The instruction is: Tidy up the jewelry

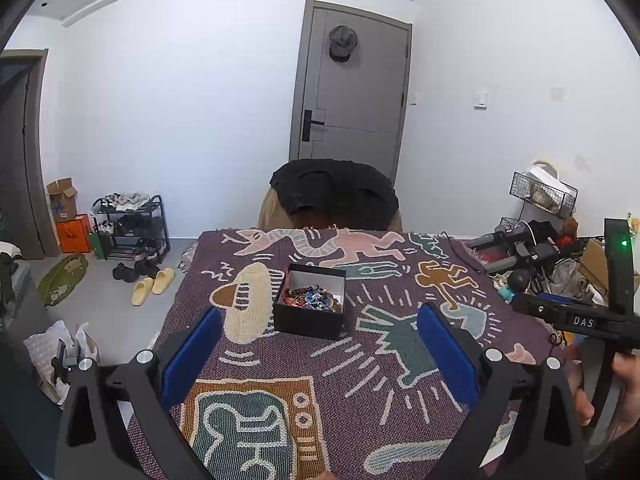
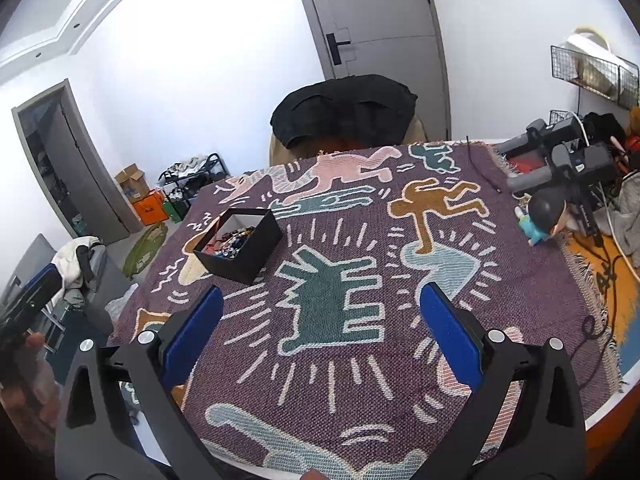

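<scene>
L gripper (image 1: 320, 354) is spread wide w/ nothing between the blue pads (image 1: 192, 356), hovering above the patterned blanket (image 1: 280, 360). R gripper (image 2: 322, 346) is the same: jaws apart, empty, above the teal figure woven into the cloth.

From the L gripper, the black box (image 1: 310, 302) sits at approx 12 o'clock, near, lid off, resting flat on the blanket. From the R gripper it's at approx 11 o'clock, further off. Jewelry (image 1: 312, 299) is heaped inside: beads, red and blue bits, tangled; can't tell individual pieces.

Judgement: pieces prob light, small, slippery, strands limp and likely to snag on each other. Best pinch one loop or bead string at the top of the pile, lift slowly. The box is prob stiff card, light, so it may slide.
</scene>
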Available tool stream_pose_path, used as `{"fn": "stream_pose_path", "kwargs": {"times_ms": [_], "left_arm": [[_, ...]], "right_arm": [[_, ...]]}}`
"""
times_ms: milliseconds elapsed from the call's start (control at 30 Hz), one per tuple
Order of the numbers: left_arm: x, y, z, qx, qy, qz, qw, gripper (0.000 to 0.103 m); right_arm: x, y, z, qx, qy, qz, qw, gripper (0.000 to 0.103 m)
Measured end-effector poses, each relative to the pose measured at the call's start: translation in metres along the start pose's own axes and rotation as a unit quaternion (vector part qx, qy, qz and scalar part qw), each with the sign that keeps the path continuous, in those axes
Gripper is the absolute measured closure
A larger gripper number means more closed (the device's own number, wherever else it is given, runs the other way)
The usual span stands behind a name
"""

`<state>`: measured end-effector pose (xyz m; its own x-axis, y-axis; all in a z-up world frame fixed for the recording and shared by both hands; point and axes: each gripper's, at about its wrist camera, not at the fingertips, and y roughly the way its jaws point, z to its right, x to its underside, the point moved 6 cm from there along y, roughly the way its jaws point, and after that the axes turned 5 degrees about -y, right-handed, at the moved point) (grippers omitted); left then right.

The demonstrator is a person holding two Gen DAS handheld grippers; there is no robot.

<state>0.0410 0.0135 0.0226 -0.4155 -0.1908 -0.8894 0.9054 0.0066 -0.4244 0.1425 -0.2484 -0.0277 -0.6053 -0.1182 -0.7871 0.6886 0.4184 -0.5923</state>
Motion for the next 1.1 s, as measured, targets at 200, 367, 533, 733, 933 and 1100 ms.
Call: {"fn": "stream_pose_path", "kwargs": {"times_ms": [200,367,533,733,933,1100], "left_arm": [[0.003,0.003,0.000,-0.002,0.006,-0.004,1.0000,0.008],[0.005,0.009,-0.004,-0.003,0.001,-0.012,0.9999,0.008],[0.004,0.011,-0.010,-0.006,-0.012,-0.009,0.9999,0.008],[0.006,0.013,-0.014,-0.005,-0.020,-0.016,0.9997,0.008],[0.005,0.011,-0.019,-0.006,-0.028,-0.013,0.9995,0.008],[0.005,0.011,-0.021,-0.007,-0.032,-0.013,0.9994,0.008]], "right_arm": [[0.002,0.004,0.002,0.002,0.007,-0.005,1.000,0.005],[0.000,0.000,0.002,0.010,0.003,0.001,1.000,0.005],[0.001,0.001,0.002,0.011,0.005,-0.001,1.000,0.005],[0.001,0.002,-0.001,0.014,-0.001,0.000,1.000,0.005],[0.002,0.002,-0.004,0.013,-0.004,-0.001,1.000,0.005],[0.001,0.000,-0.005,0.012,-0.006,0.003,1.000,0.005]]}}
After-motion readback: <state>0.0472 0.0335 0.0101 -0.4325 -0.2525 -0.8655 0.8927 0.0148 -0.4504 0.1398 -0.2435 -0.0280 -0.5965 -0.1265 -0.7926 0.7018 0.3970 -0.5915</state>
